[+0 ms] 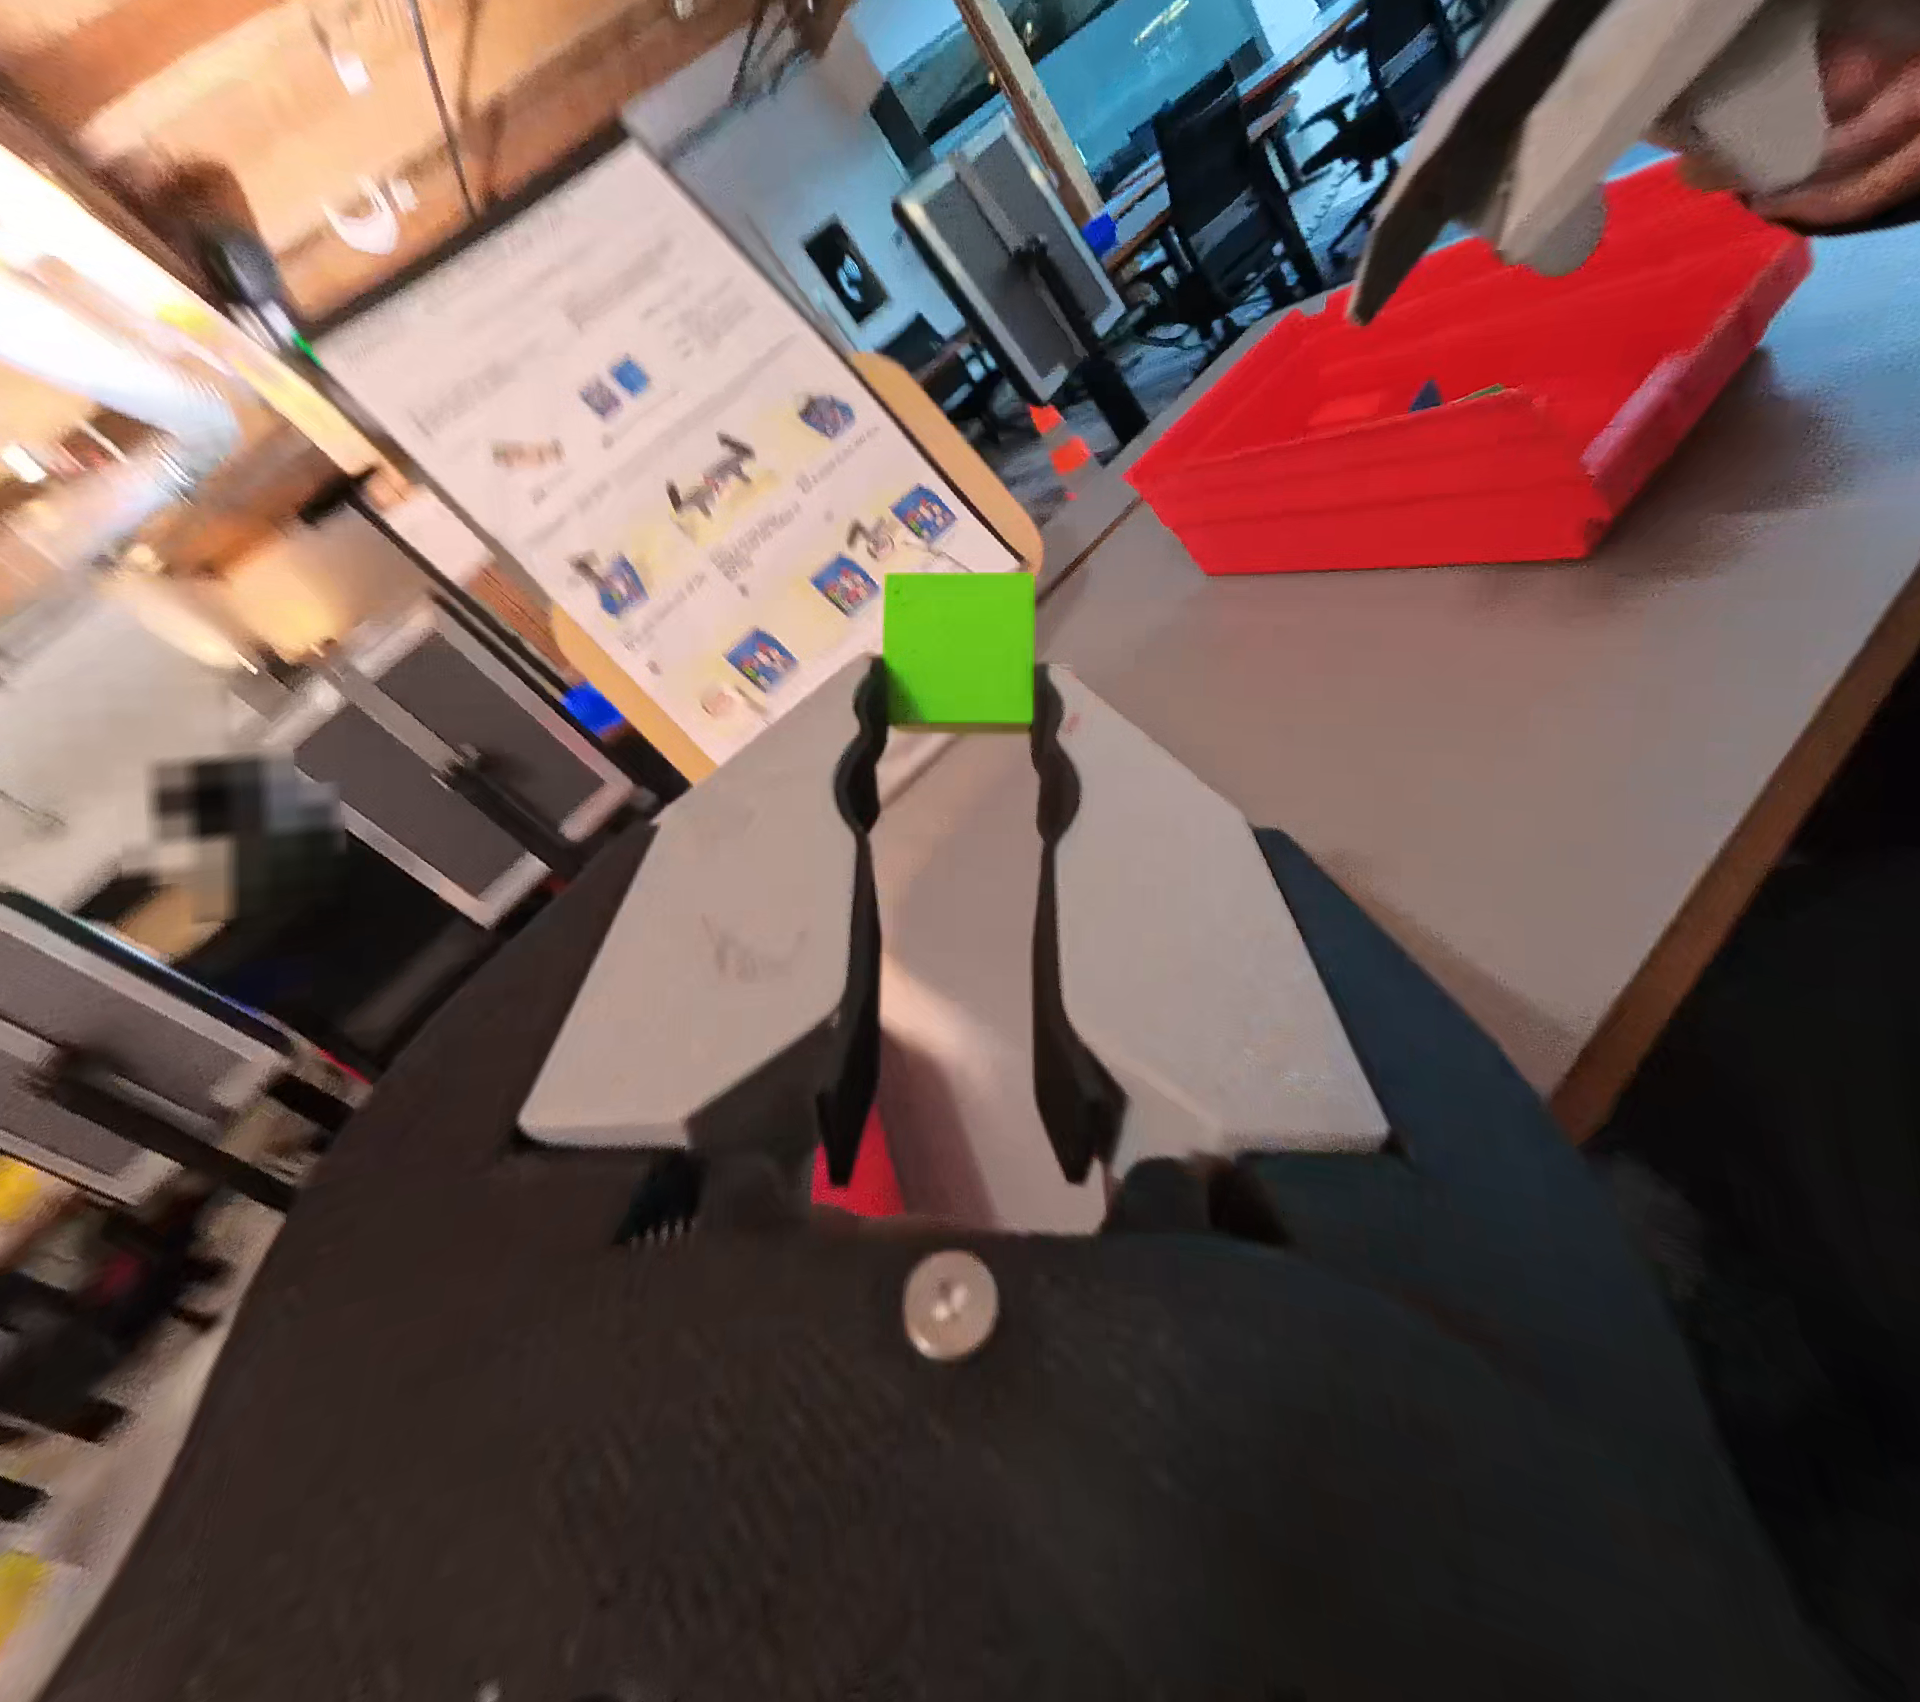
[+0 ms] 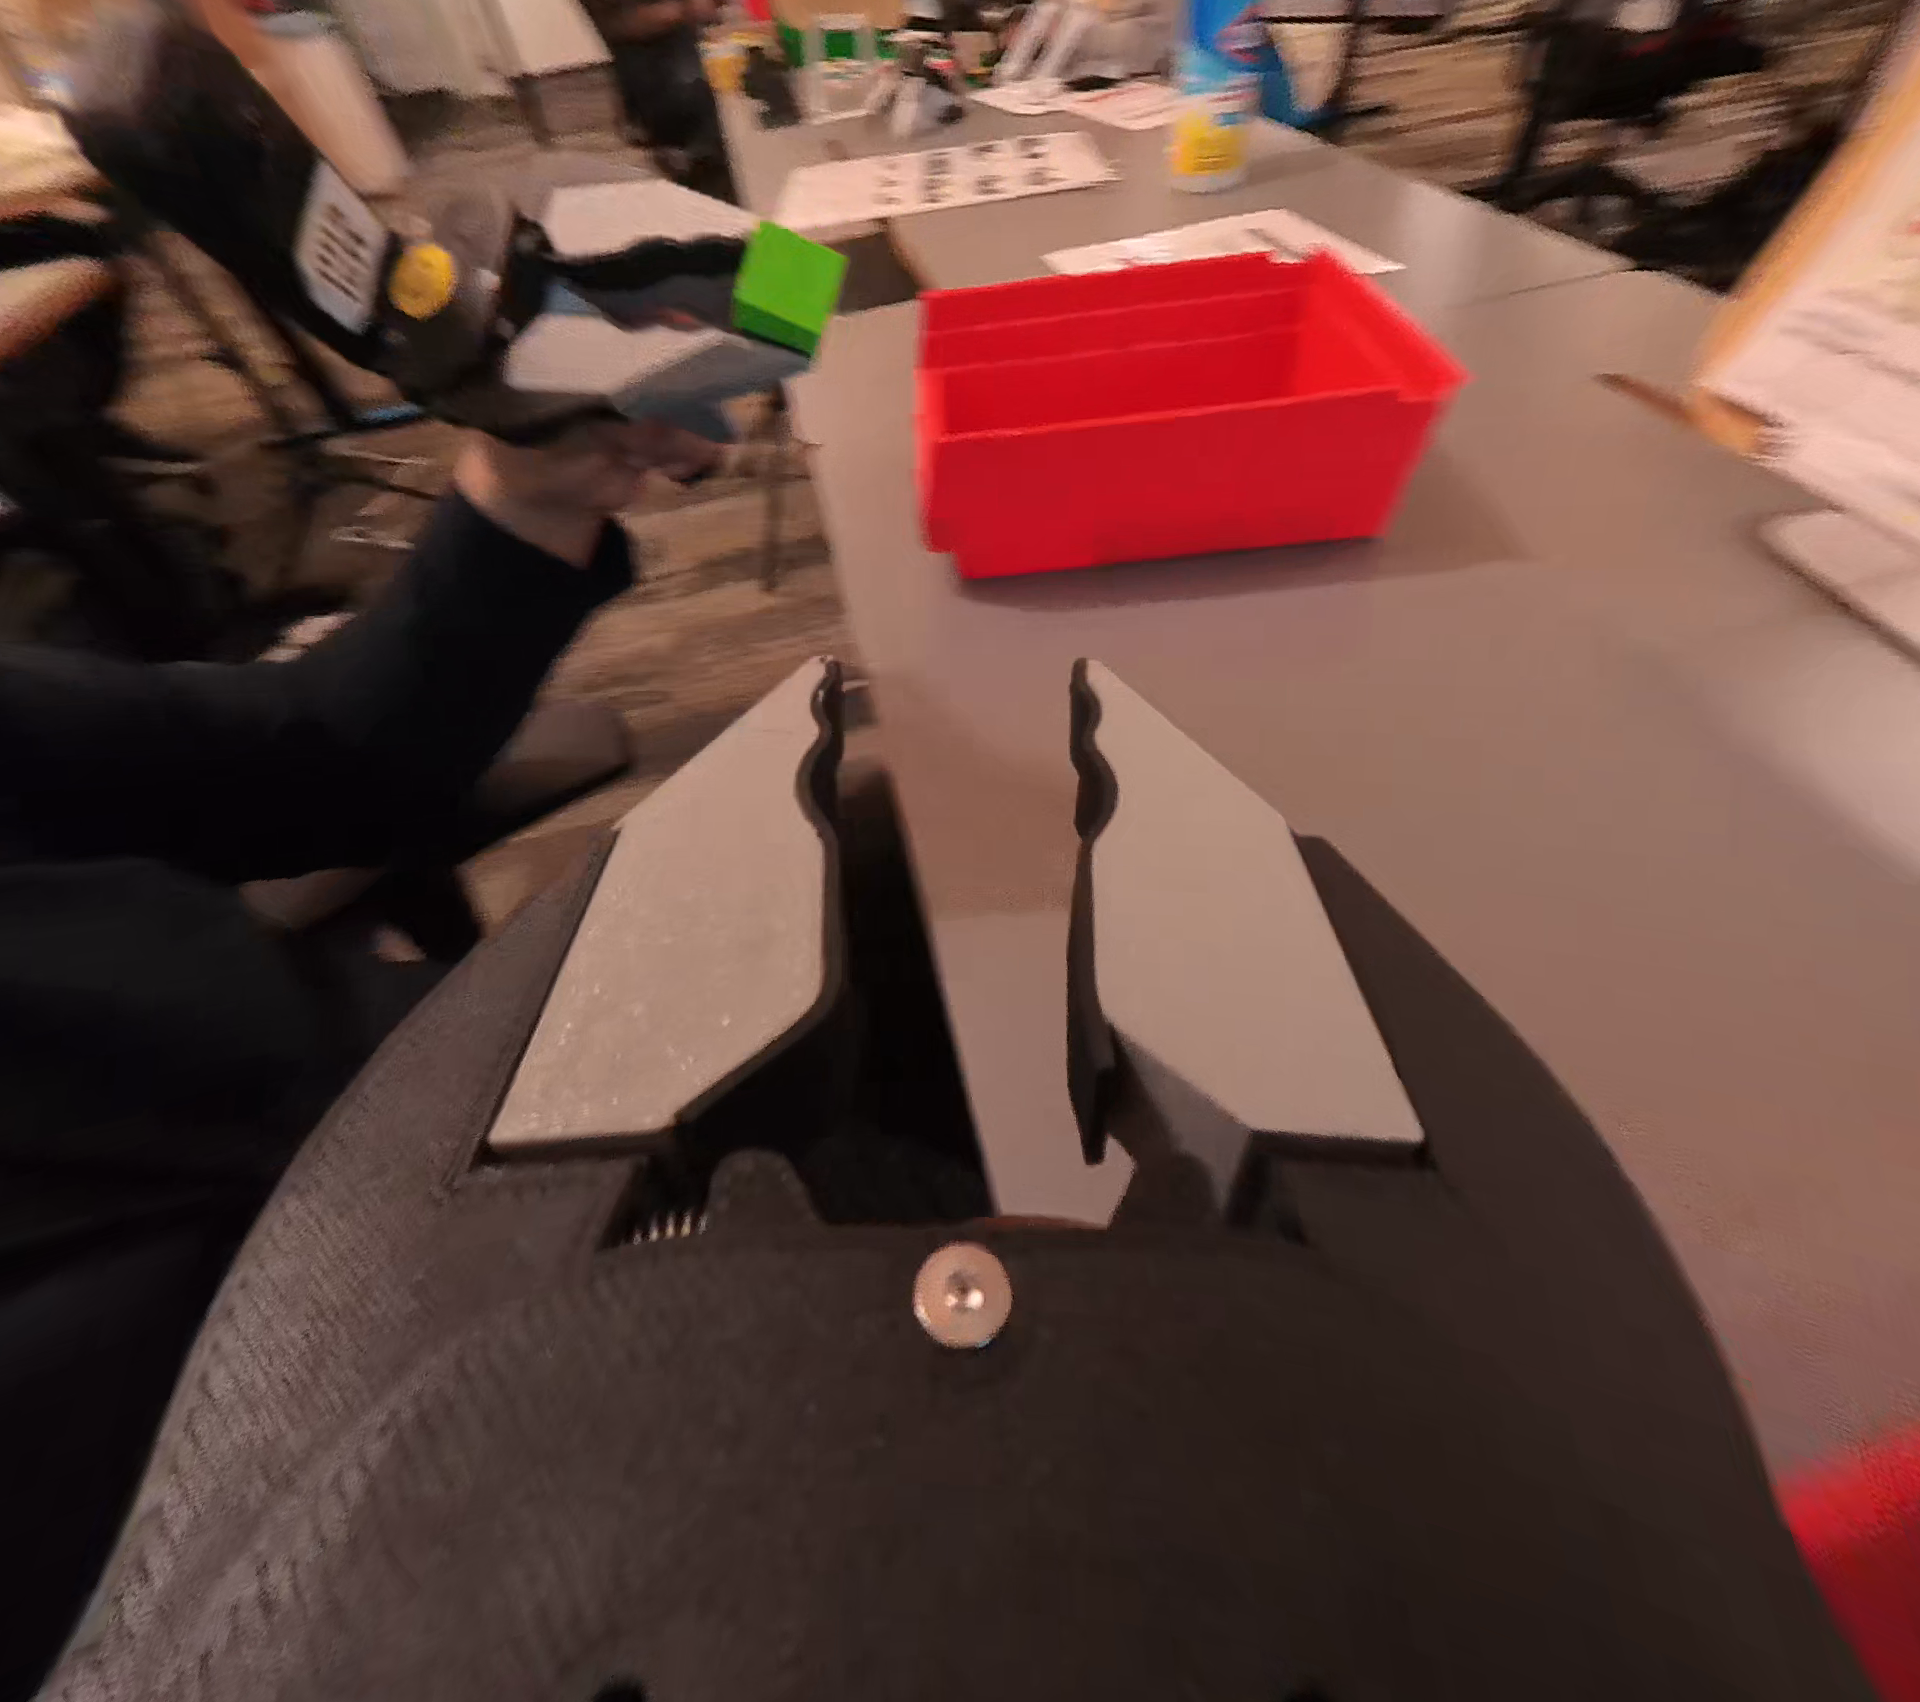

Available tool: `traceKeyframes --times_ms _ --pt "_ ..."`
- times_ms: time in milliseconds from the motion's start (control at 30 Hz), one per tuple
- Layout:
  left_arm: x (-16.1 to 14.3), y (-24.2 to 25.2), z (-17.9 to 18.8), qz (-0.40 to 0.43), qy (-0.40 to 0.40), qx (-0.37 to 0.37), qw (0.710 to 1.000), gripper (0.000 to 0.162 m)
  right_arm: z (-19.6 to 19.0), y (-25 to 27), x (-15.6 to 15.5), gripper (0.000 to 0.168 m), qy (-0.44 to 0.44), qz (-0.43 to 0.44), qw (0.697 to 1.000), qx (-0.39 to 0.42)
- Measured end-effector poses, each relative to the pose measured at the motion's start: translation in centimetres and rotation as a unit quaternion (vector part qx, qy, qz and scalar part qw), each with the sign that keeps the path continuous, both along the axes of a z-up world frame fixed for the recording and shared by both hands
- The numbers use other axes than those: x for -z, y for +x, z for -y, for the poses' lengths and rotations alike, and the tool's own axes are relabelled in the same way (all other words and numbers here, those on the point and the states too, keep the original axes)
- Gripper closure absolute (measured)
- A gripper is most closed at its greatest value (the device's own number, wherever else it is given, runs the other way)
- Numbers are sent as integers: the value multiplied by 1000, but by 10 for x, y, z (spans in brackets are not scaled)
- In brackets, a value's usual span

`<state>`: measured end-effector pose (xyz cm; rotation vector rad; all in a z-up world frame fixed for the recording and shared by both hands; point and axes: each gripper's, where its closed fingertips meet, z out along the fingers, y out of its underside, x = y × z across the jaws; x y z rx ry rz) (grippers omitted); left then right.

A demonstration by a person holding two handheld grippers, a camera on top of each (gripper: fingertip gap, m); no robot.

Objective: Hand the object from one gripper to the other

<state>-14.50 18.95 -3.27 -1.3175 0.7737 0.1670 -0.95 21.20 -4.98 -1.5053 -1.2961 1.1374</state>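
Observation:
A green cube (image 1: 958, 651) sits pinched between the fingertips of my left gripper (image 1: 958, 694), held in the air beside the grey table (image 1: 1403, 769). In the right wrist view the same cube (image 2: 787, 287) shows at the tip of the left gripper (image 2: 769, 291), at the upper left, off the table's left edge. My right gripper (image 2: 951, 686) is open and empty above the table, well apart from the cube. It also shows in the left wrist view (image 1: 1455, 270) at the upper right, over the red bin, fingers apart.
A red plastic bin (image 2: 1174, 468) stands on the table; in the left wrist view (image 1: 1455, 457) small coloured pieces lie in it. A poster board (image 1: 644, 447) stands at the table's far end. A wipes canister (image 2: 1221, 78) and papers sit farther back. A person's dark sleeve (image 2: 312, 717) is at the left. The tips of one gripper are about 15 cm away from the tips of the other.

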Motion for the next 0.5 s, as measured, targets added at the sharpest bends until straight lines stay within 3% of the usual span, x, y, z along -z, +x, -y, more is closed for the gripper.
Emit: traceKeyframes --times_ms 33,167,500 --pt "-4 8 7 -19 23 3 1000 137 12 -9 0 125 -20 -8 999 -29" --pt "3 33 17 -92 51 14 994 137 43 -33 1 119 -68 -21 992 -100" --pt "35 69 3 -210 73 0 975 137 44 -68 20 117 -91 -15 991 -99"
